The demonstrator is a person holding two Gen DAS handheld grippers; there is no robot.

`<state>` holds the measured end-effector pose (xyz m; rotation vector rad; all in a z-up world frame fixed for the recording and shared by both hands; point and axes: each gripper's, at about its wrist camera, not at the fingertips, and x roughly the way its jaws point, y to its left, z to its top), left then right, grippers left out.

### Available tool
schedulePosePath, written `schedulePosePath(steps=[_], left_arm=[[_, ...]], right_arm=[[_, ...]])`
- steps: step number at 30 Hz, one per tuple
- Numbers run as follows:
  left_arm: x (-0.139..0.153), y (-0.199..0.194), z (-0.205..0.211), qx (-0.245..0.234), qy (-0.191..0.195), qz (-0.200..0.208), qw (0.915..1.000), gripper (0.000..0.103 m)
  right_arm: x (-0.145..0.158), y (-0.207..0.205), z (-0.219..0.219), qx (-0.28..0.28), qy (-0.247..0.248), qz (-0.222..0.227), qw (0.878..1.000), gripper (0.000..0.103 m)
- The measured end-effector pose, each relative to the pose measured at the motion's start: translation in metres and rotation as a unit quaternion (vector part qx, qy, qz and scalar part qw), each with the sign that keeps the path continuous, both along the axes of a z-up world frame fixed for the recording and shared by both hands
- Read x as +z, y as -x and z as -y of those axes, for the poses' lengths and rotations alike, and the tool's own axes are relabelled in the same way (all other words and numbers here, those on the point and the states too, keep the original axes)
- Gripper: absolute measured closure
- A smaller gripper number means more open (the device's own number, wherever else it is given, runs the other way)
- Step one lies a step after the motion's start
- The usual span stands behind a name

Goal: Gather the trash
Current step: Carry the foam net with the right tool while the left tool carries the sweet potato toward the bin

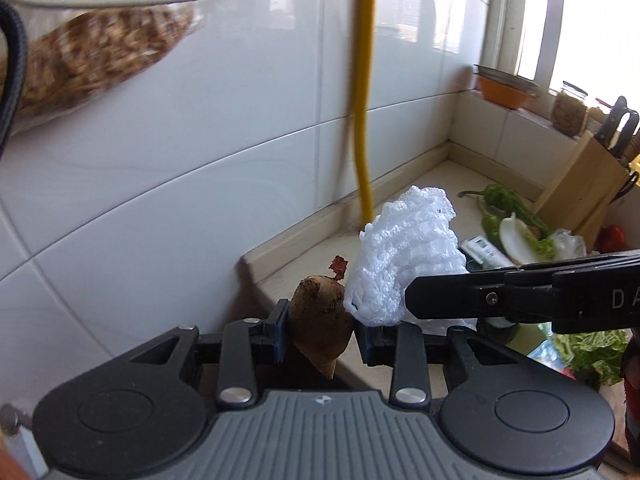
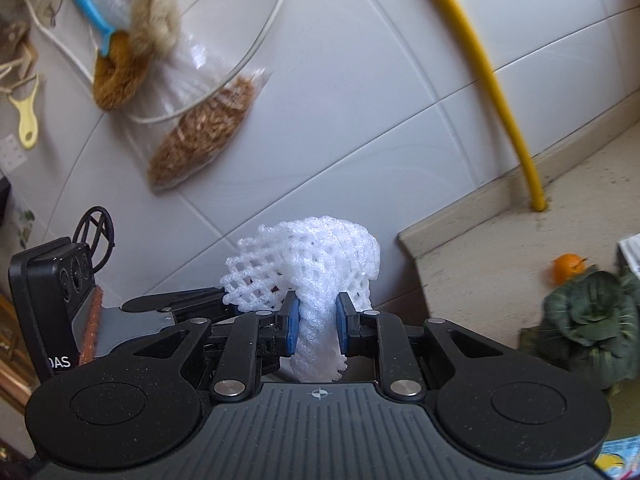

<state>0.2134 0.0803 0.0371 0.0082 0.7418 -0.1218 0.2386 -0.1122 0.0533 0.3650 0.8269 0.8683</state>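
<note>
My left gripper (image 1: 318,330) is shut on a brown, dirt-streaked sweet potato (image 1: 320,322), held in the air beyond the left end of the counter. Right beside it hangs a white foam fruit net (image 1: 404,256), with a black finger of the right gripper crossing from the right. In the right wrist view my right gripper (image 2: 318,324) is shut on that foam net (image 2: 316,276), its blue pads (image 2: 292,324) squeezing the net's neck. The left gripper's body shows at the left edge of that view.
A beige counter (image 1: 400,208) runs along the white tiled wall, with a yellow pipe (image 1: 362,92) rising from it. On it lie green peppers (image 1: 500,196), a knife block (image 1: 580,188), a leafy cabbage (image 2: 588,316) and an orange (image 2: 568,268). A bag of grain (image 2: 200,144) hangs on the wall.
</note>
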Motion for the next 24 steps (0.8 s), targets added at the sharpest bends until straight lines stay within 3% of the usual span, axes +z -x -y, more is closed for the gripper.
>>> schedulePosePath(steps=[10, 24], left_arm=[[-0.026, 0.022, -0.04, 0.071, -0.018, -0.037, 0.9966, 0.073], [-0.092, 0.018, -0.065, 0.121, -0.015, -0.117, 0.9857, 0.073]], right_arm=[[-0.027, -0.001, -0.059, 0.065, 0.025, -0.031, 0.997, 0.078], [-0.081, -0.001, -0.107, 0.096, 0.098, -0.077, 0.988, 0.078]])
